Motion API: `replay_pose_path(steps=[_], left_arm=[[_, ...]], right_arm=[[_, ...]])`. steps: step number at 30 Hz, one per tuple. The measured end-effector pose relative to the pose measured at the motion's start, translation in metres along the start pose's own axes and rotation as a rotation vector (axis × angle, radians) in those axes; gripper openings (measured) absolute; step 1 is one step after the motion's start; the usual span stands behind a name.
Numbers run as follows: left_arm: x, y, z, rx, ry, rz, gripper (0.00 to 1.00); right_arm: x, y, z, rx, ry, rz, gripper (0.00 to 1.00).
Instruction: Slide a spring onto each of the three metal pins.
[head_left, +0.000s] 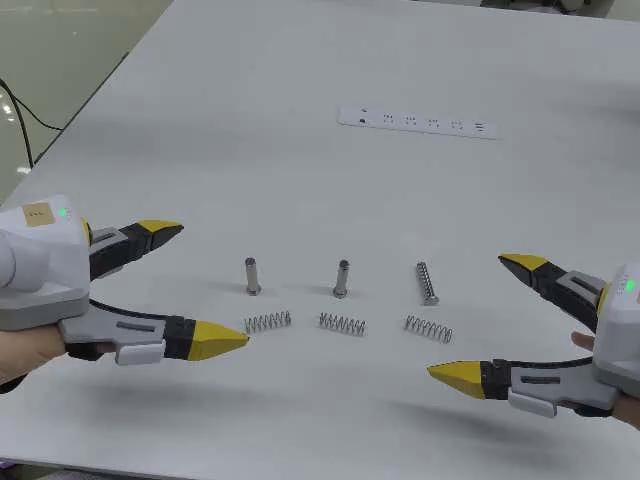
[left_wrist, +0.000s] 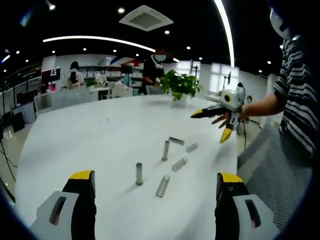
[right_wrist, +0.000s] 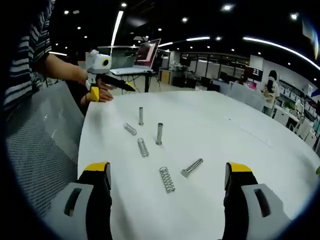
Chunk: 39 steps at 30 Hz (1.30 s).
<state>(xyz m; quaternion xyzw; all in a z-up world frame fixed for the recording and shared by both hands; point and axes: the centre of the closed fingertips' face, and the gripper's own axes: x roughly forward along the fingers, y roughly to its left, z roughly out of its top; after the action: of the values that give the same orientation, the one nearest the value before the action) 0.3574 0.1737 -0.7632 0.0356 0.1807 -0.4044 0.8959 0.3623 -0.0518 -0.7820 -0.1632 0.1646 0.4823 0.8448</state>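
Observation:
Three metal pins sit mid-table: the left pin and middle pin stand upright, while the right pin lies on its side. In front of each lies a loose spring: left spring, middle spring, right spring. My left gripper hovers open just left of the left spring, its jaws empty. My right gripper is open to the right of the right spring, also empty. The left gripper view shows the nearest pin and spring; the right gripper view shows the fallen pin and nearest spring.
A white power strip lies flat further back on the white table. The table's near edge runs close below both grippers. A potted plant stands at the table's far end in the left gripper view. A laptop sits beyond the table.

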Motion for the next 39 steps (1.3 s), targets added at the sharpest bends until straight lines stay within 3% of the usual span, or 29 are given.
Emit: replay_pose_path(steps=[5, 20, 22, 31, 39], left_arm=[[0.002, -0.003, 0.007, -0.005, -0.019, -0.019, 0.98], [0.008, -0.014, 0.005, -0.011, -0.021, -0.076, 0.98], [0.007, -0.013, 0.002, 0.009, -0.006, -0.069, 0.98], [-0.007, -0.003, -0.007, -0.021, 0.010, -0.047, 0.98], [-0.008, -0.009, -0.008, -0.035, -0.001, -0.038, 0.98]], right_arm=[[-0.002, 0.002, 0.000, 0.015, 0.010, -0.002, 0.94], [-0.002, 0.007, 0.001, 0.060, 0.040, -0.024, 0.94], [-0.001, 0.008, -0.002, 0.062, 0.052, -0.019, 0.94], [0.011, 0.014, -0.005, 0.052, 0.066, -0.003, 0.94], [0.007, 0.012, -0.013, 0.048, 0.096, -0.004, 0.94]])
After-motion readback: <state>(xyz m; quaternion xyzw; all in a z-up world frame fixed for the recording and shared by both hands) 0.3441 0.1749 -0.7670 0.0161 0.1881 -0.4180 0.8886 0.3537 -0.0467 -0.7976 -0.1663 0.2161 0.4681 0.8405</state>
